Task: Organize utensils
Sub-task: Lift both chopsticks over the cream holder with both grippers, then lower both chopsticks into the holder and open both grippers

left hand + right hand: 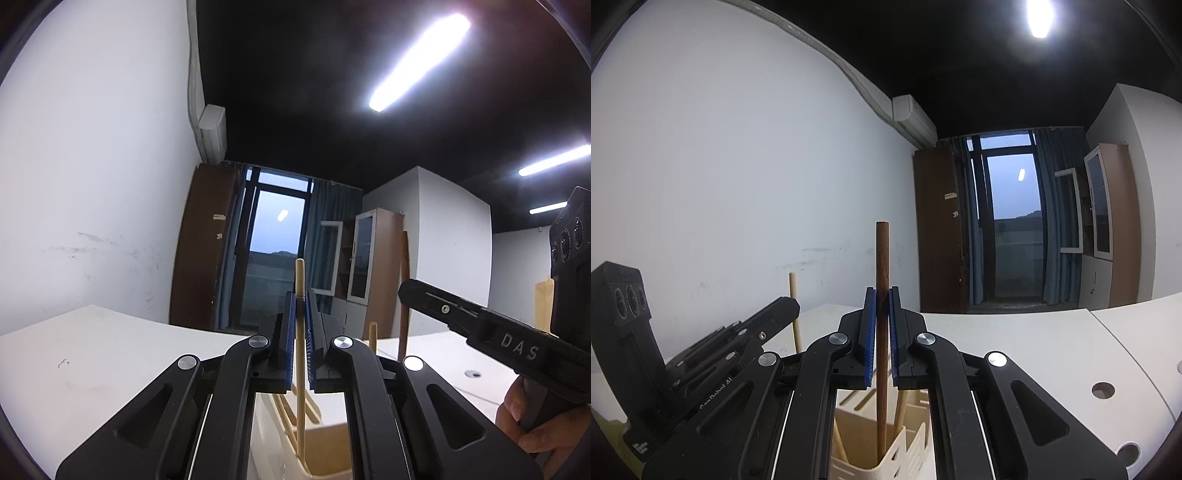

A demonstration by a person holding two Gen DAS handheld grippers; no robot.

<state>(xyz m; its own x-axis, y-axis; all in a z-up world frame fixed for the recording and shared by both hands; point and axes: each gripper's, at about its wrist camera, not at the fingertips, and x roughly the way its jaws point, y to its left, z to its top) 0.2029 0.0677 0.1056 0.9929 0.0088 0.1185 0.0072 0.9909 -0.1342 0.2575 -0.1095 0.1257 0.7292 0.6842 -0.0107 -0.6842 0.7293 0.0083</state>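
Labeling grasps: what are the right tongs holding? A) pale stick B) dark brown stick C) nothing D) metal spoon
B: the right tongs are shut on an upright dark brown stick, its lower end in the cream holder.

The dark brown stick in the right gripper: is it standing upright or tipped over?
Upright. The dark brown stick stands vertical between the right gripper's blue pads, its lower end down inside the cream holder.
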